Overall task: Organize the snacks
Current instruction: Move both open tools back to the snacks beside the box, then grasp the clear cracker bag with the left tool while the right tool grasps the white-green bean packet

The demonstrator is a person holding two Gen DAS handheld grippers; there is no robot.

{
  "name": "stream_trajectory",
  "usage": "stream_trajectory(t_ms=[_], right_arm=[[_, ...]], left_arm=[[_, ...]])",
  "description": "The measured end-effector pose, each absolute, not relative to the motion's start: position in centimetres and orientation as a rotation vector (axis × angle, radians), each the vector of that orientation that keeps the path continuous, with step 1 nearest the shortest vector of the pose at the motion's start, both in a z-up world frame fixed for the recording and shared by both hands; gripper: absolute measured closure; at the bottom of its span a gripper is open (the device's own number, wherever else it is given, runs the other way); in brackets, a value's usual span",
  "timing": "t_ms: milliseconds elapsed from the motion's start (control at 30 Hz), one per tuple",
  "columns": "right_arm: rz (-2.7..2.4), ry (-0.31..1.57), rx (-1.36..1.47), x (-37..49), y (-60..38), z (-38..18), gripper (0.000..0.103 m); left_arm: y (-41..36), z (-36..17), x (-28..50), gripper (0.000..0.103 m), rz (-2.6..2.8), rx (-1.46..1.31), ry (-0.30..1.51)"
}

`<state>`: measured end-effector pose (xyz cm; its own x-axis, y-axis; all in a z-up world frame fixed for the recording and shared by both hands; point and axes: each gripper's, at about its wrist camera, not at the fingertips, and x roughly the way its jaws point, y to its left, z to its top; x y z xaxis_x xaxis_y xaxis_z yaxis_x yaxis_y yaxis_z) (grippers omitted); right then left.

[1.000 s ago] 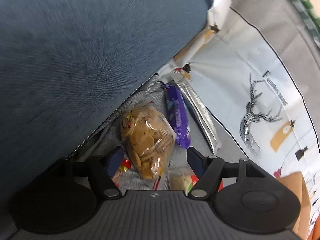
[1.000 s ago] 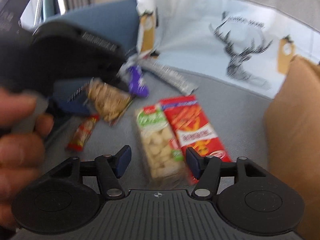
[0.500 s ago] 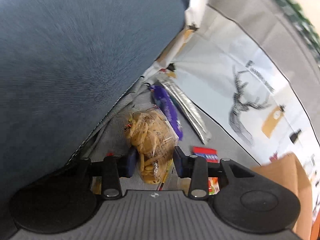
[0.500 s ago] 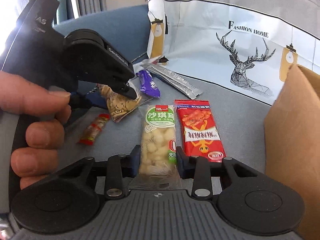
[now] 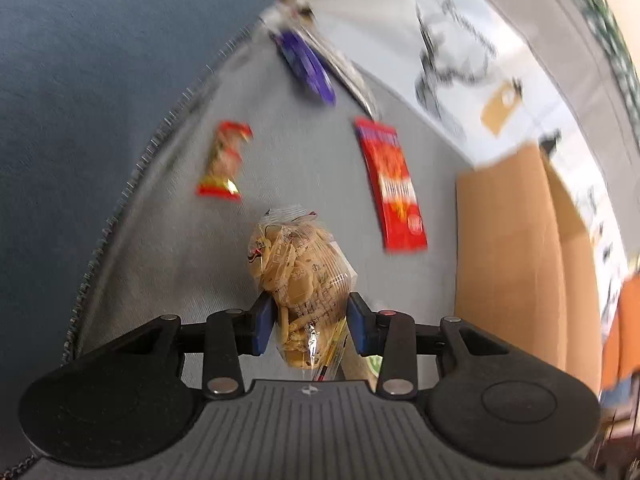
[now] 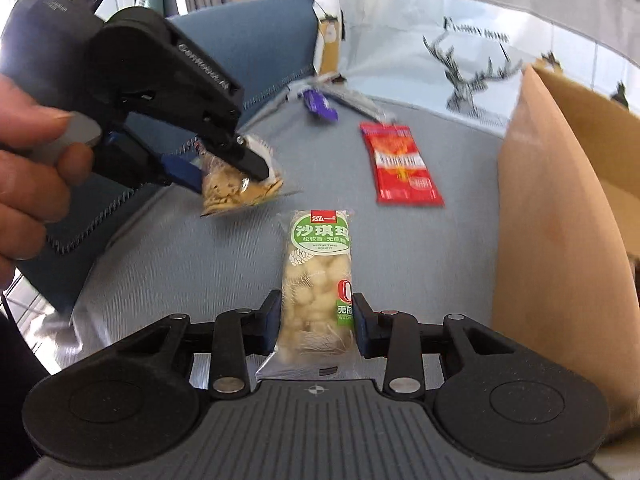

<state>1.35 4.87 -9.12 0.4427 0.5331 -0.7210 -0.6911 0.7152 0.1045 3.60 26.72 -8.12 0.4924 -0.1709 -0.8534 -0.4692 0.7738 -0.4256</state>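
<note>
- The left hand-held gripper (image 5: 308, 322) clamps a clear cracker bag (image 5: 298, 276), lifted above the grey couch seat (image 6: 200, 280).
- The right hand-held gripper (image 6: 316, 326) clamps a green-labelled sachima bar (image 6: 318, 280) left of the cardboard box (image 6: 560, 240).
- A red snack packet (image 6: 400, 164) lies left of the box.

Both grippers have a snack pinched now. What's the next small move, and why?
Probably carry both toward the cardboard box on the right. The left gripper is shut on the cracker bag, lifted off the grey surface; the right gripper clamps the green-label snack bar.
</note>
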Motion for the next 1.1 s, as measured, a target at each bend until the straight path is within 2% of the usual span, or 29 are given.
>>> stream_trajectory(t_ms=[100, 167, 233, 267, 300, 500, 1100], right_arm=[[0.775, 0.822, -0.238, 1.2, 4.5, -9.5, 0.065], [0.776, 0.822, -0.244, 1.2, 4.4, -9.8, 0.064], [0.780, 0.818, -0.251, 1.3, 4.4, -9.9, 0.060], [0.783, 0.816, -0.253, 1.4, 4.4, -10.0, 0.058], [0.785, 0.815, -0.254, 1.5, 4.4, -10.0, 0.057], [0.792, 0.826, -0.241, 2.0, 4.6, -10.2, 0.053], [0.791, 0.832, -0.248, 2.3, 5.0, -10.6, 0.051]], left_arm=[[26.1, -8.7, 4.2, 0.057, 0.207, -0.640, 1.111], [26.1, -9.0, 4.2, 0.051, 0.234, -0.639, 1.122], [26.3, -9.0, 4.0, 0.036, 0.262, -0.653, 1.114], [26.4, -8.9, 4.1, 0.023, 0.277, -0.658, 1.108], [26.4, -8.9, 4.1, 0.018, 0.286, -0.661, 1.104], [26.1, -9.1, 5.2, 0.016, 0.330, -0.619, 1.138], [25.2, -9.5, 5.7, 0.016, 0.333, -0.556, 1.165]])
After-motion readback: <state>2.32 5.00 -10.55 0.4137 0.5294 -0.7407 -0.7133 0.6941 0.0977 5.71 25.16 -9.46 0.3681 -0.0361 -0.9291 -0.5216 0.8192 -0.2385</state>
